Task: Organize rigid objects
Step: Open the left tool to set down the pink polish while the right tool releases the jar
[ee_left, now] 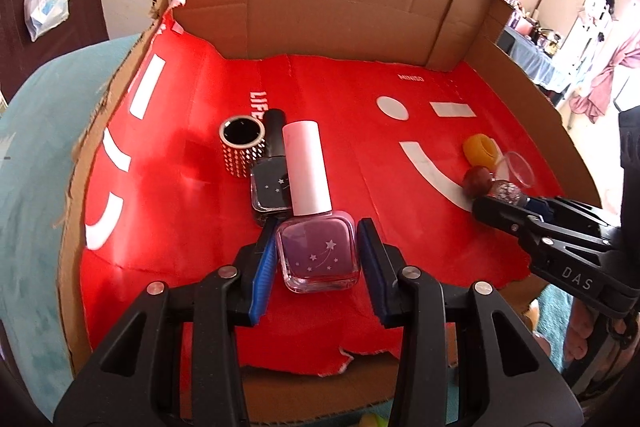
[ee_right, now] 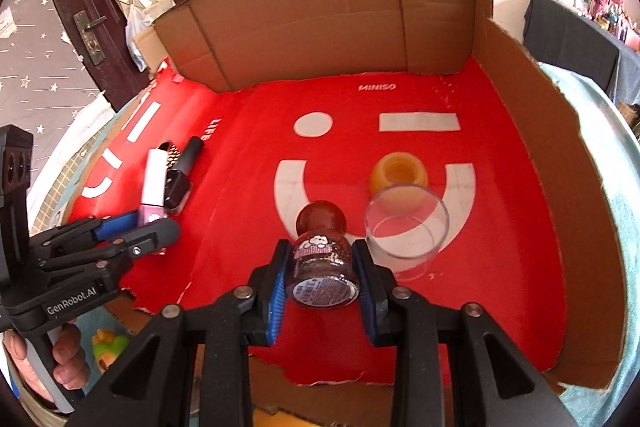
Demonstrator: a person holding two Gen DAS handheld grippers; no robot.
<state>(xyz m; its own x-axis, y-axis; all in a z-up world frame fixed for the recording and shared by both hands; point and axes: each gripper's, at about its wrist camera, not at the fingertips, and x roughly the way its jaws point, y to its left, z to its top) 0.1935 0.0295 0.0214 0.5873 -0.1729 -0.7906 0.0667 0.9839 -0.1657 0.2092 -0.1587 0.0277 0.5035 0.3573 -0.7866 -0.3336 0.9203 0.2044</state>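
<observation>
The cardboard box (ee_right: pixel 532 131), lined with a red bag (ee_right: pixel 248 155), holds everything. At seven o'clock the left hand-held gripper (ee_left: pixel 318 253) brackets the pink polish bottle (ee_left: pixel 318 253), its jaws just apart from the glass. The right hand-held gripper (ee_right: pixel 322 277) clamps a glittery bottle (ee_right: pixel 322 269) lying beside the clear cup (ee_right: pixel 406 231). Sliding it could likely knock the cup or yellow ring (ee_right: pixel 398 177).

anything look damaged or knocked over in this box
Nothing is spilled. Both nail polish bottles, pink and black, lie flat on the red sheet, whose front edge is ragged. The clear cup lies tipped on its side beside the yellow cup.
</observation>
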